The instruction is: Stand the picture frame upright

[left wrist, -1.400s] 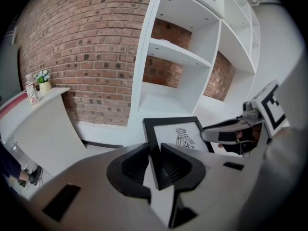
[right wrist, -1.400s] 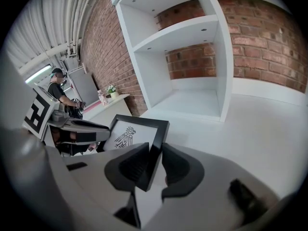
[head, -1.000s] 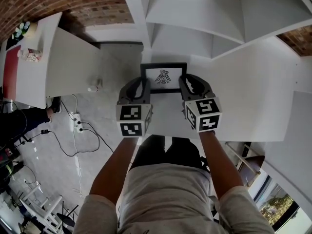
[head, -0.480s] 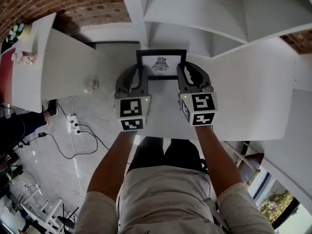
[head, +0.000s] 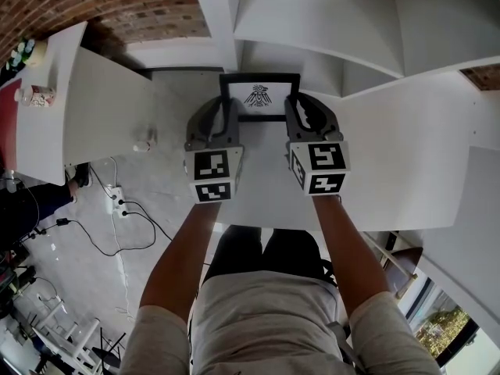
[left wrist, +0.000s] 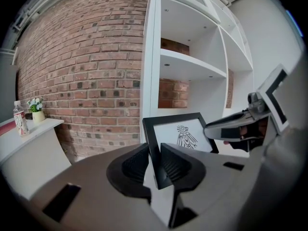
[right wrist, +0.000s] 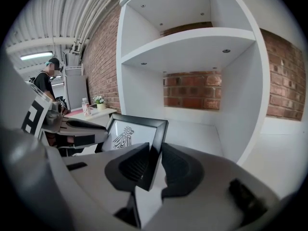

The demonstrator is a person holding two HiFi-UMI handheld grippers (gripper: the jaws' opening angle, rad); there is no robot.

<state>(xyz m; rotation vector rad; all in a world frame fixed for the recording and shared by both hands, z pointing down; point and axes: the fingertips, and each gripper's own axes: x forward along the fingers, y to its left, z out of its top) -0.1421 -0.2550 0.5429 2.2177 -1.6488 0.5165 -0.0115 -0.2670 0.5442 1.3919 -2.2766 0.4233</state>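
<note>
The left gripper [left wrist: 155,161] pinches the left edge of the black frame [head: 260,98]. The right gripper [right wrist: 155,166] pinches its right edge, so both tools are closed on the frame and it hangs between them. The frame is almost upright, with its picture side facing the person, over the far part of the white table [head: 391,155] and just in front of the white shelf [head: 312,30]; I cannot tell if its bottom touches the table.

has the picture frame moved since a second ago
Yes: the picture frame has shifted away from the person, up toward the white shelf unit in the head view.
</note>
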